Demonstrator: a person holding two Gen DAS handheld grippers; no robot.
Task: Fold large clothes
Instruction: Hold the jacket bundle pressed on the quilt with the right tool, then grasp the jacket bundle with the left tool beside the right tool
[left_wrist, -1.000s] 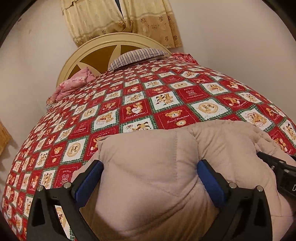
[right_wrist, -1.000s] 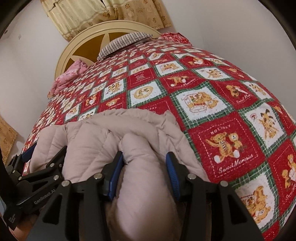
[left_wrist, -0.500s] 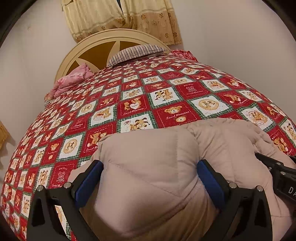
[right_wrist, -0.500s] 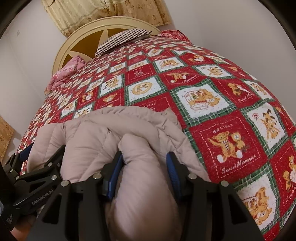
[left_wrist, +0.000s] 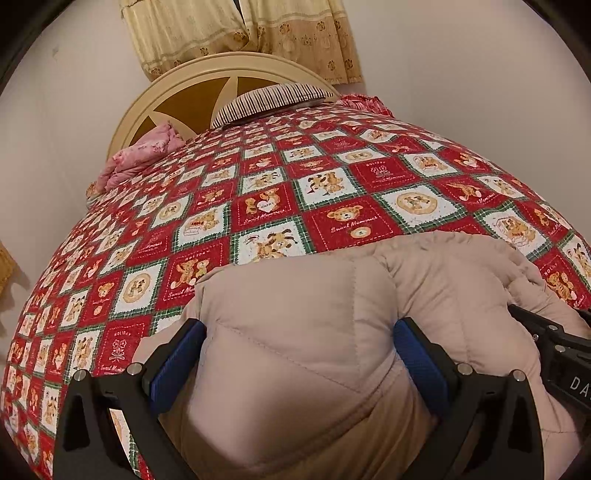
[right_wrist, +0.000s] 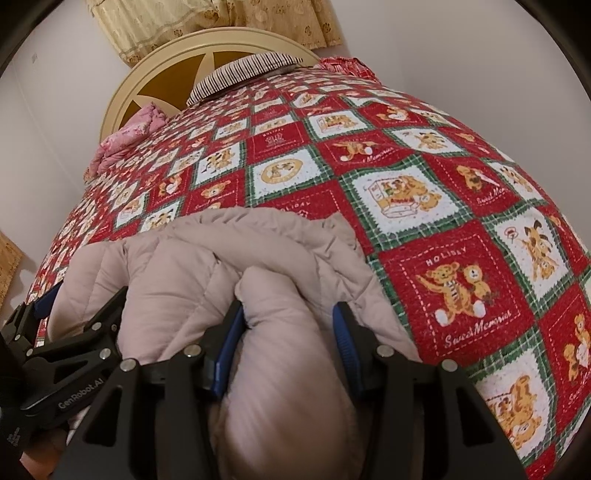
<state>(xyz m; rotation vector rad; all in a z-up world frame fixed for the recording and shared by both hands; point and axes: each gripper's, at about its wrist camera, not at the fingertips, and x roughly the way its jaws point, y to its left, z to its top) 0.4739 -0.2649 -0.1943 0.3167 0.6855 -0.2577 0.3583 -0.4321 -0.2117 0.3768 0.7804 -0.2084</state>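
A beige quilted puffer jacket (left_wrist: 443, 280) lies bunched at the near end of the bed. In the left wrist view my left gripper (left_wrist: 299, 328) holds a thick padded bulk of it, with both blue pads (left_wrist: 177, 354) pressed into its sides. In the right wrist view my right gripper (right_wrist: 288, 308) is shut on a rolled fold of the same jacket (right_wrist: 207, 251), which bulges out between the pads. The two grippers sit side by side: the right one's black body (left_wrist: 554, 350) shows at the left view's right edge, and the left one (right_wrist: 55, 332) at the right view's left edge.
A red, white and green teddy-bear quilt (left_wrist: 332, 192) covers the bed. At the far end stand a round cream headboard (left_wrist: 207, 77), a striped pillow (left_wrist: 273, 99) and a pink bundle of cloth (left_wrist: 140, 155). Yellow curtains (left_wrist: 240, 33) hang behind, with walls on both sides.
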